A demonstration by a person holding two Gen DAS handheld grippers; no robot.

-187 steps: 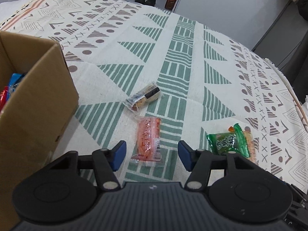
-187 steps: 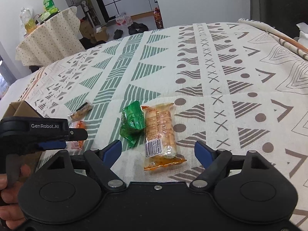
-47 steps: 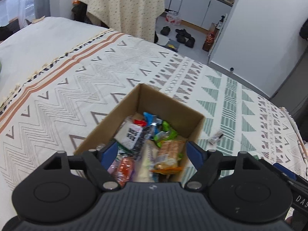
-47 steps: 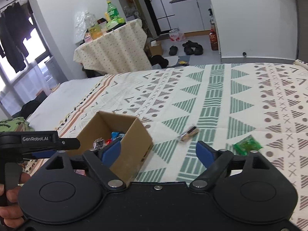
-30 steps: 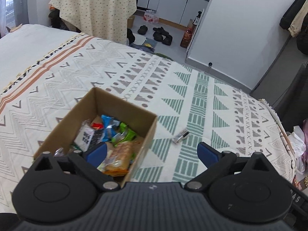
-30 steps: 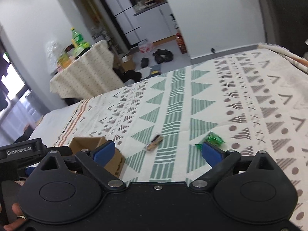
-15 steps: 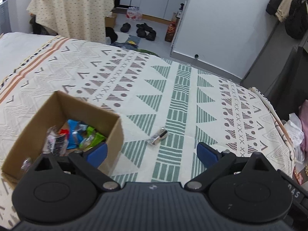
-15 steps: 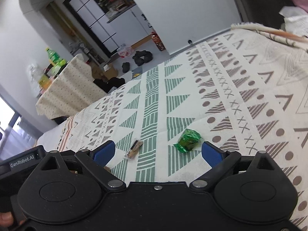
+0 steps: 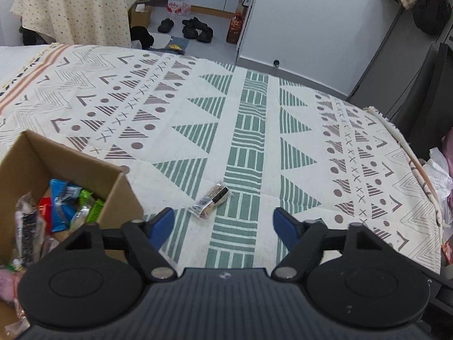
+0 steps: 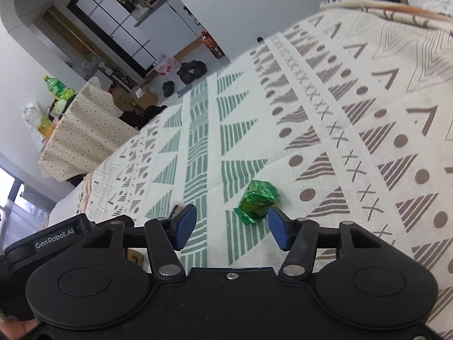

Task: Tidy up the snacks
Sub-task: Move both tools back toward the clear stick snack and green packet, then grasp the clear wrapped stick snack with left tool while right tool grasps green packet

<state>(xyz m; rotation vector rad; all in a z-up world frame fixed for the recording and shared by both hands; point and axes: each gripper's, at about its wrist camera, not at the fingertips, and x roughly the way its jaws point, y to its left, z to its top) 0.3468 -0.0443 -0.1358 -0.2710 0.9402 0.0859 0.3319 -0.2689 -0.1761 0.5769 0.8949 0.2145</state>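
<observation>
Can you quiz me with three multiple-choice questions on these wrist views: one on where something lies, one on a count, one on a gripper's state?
1. Where does the clear-wrapped snack bar lie?
A. Inside the cardboard box
B. On the patterned cloth, to the right of the box
C. Between closed pads

2. How many loose snacks lie on the cloth outside the box, over both views?
A. Two
B. Four
C. None

3. How does the right gripper stand to the green packet?
A. Clamped on it
B. Open, with the packet ahead of the pads
C. Holding it above the box

Answers:
1 B: the bar rests on the patterned cloth beside the cardboard box, ahead of the left gripper.
2 A: only the bar and the green packet lie loose.
3 B: the jaws have just been closing, but neither pad touches the packet.
</observation>
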